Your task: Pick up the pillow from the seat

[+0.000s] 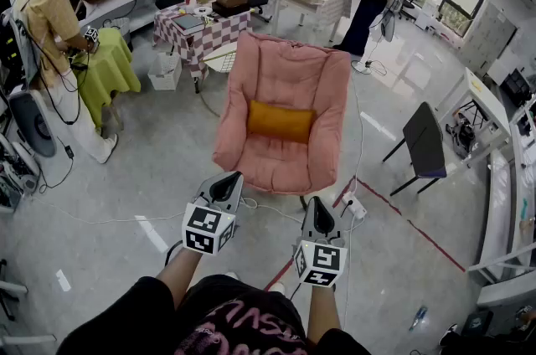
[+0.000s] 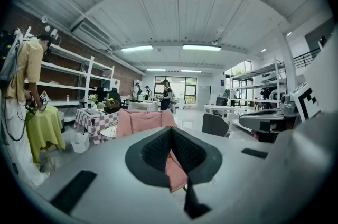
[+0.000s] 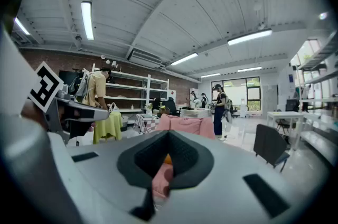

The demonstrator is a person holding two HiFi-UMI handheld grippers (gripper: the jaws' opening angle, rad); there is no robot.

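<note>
Workshop floor | orange pillow lies on pink seat, untouched | left claw closed, empty, short of seat | right claw closed, empty, beside it

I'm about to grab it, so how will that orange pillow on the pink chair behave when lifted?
The orange pillow looks plump and soft, so it will probably squash under a pinch and sag. It is likely light for its bulk. Resting on the padded pink chair, it should slide rather than roll if pushed.
</note>
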